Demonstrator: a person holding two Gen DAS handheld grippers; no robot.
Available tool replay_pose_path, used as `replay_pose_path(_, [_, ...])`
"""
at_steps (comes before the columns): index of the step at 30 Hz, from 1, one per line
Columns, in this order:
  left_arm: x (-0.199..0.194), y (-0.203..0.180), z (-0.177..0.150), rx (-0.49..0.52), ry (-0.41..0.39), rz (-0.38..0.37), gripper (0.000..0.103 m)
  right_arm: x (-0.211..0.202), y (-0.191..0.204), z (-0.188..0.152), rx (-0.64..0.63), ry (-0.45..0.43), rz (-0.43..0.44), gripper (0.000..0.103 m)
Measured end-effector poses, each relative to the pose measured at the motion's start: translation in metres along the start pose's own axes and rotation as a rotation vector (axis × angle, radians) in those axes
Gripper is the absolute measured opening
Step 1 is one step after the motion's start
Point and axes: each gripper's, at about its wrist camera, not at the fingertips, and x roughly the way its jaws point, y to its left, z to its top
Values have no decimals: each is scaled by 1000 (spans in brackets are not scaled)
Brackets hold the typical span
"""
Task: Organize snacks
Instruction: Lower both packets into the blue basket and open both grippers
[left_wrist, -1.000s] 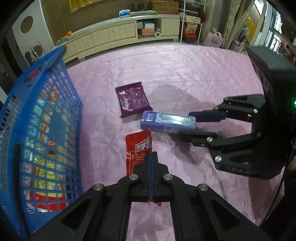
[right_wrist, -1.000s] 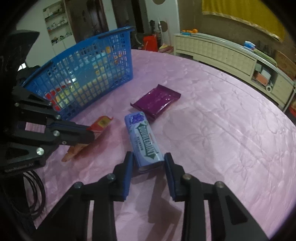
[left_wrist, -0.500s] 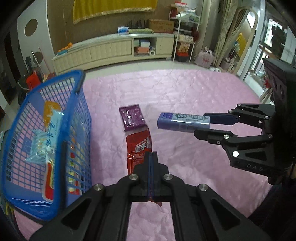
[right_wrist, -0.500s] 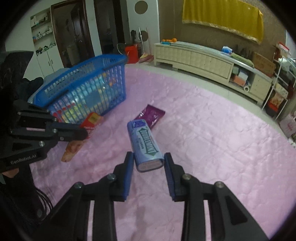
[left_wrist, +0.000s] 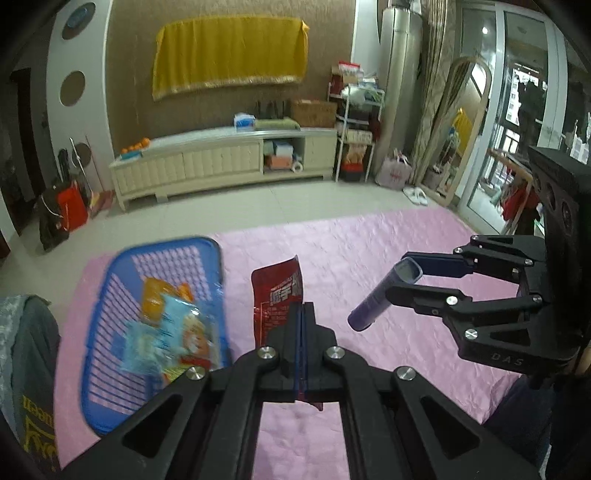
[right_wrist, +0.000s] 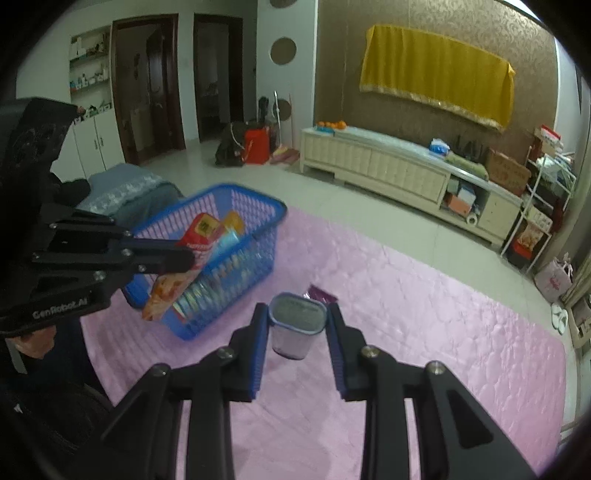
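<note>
My left gripper (left_wrist: 301, 314) is shut on a red snack packet (left_wrist: 277, 295) and holds it in the air above the pink cloth, just right of the blue basket (left_wrist: 107, 413). In the right wrist view the left gripper (right_wrist: 186, 260) holds the packet (right_wrist: 175, 284) in front of the basket (right_wrist: 266, 254). My right gripper (right_wrist: 297, 317) is shut on a blue gum pack (right_wrist: 295, 325), end-on to its camera and tilted down; in the left wrist view it (left_wrist: 404, 284) holds the pack (left_wrist: 384, 299) at right. The purple packet (right_wrist: 321, 293) lies on the cloth beyond.
The basket holds several snack packets (left_wrist: 166, 332). The pink cloth (left_wrist: 369, 258) covers the table. A grey cushioned seat (right_wrist: 125, 192) stands behind the basket. A cream cabinet (left_wrist: 221, 162) is across the room.
Both grippers have risen high above the table with their snacks. The gum pack has tilted nose-down. The basket now shows from above, lower left.
</note>
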Motion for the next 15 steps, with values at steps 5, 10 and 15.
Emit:
replay_pose_path(5, [-26,27,5,-12,-35,8,0,0,25,27,-32,-34,14,35])
replay_pose_path(10, [-40,57,6,-19,-51,33,0,11,48,47,-29,-58,63,35])
replay_pose_path(15, [-47,81,0,-35,-45,64,0,31,69,59,-34,-46,110,35])
